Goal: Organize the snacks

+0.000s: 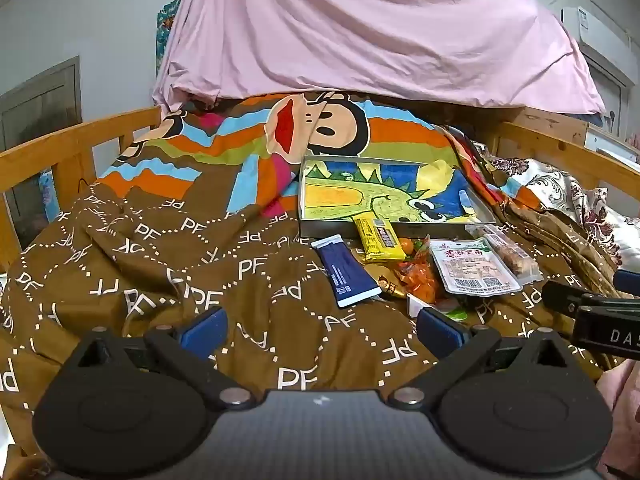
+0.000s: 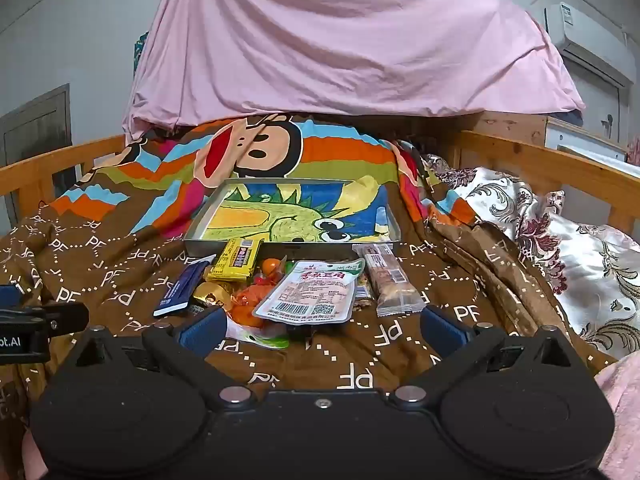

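A pile of snacks lies on the brown blanket in front of a shallow metal tray [image 1: 478, 204] [image 2: 196, 220] with a dinosaur drawing inside. The pile holds a yellow packet [image 1: 380, 240] [image 2: 236, 260], a dark blue packet [image 1: 346, 272] [image 2: 180, 290], a clear tofu pouch [image 1: 472, 270] [image 2: 312, 292], a nut bar [image 1: 510, 254] [image 2: 394, 284], orange sweets [image 1: 418, 276] [image 2: 250, 304] and a gold-wrapped sweet [image 2: 210, 298]. My left gripper [image 1: 320, 328] is open and empty, left of and before the pile. My right gripper [image 2: 322, 328] is open and empty, just before the pouch.
The brown "PF" blanket [image 1: 160, 272] covers the bed. Wooden rails [image 1: 60, 152] [image 2: 560, 168] run along both sides. A pink sheet [image 1: 360, 32] hangs behind. A floral quilt [image 2: 580, 248] lies at the right. The other gripper shows at the right edge [image 1: 592, 312] and the left edge [image 2: 32, 320].
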Action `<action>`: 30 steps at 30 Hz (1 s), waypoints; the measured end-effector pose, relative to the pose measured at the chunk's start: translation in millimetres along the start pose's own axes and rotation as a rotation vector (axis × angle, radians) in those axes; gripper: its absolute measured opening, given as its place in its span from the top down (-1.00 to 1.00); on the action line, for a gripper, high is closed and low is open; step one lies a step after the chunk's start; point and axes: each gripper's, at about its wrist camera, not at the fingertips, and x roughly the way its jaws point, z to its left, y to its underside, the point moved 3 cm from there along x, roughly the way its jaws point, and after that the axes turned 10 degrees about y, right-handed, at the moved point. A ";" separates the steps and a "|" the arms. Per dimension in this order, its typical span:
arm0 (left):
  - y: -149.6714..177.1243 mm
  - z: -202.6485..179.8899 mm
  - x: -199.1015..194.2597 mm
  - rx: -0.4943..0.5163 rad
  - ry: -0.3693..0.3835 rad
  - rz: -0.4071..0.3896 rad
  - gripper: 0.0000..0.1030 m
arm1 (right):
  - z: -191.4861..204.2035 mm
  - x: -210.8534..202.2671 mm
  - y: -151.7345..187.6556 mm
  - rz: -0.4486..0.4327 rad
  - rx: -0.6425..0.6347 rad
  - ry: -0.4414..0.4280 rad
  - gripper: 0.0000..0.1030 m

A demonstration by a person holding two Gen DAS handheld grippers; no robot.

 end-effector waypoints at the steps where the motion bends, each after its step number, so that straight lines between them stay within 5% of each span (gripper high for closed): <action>1: -0.2 0.1 0.0 0.000 0.002 -0.001 -0.99 | 0.1 0.1 0.0 0.000 -0.001 0.000 -0.99; 30: 1.7 3.1 0.8 0.002 0.003 -0.003 -0.99 | 1.1 0.7 -1.1 0.007 -0.006 0.003 -0.99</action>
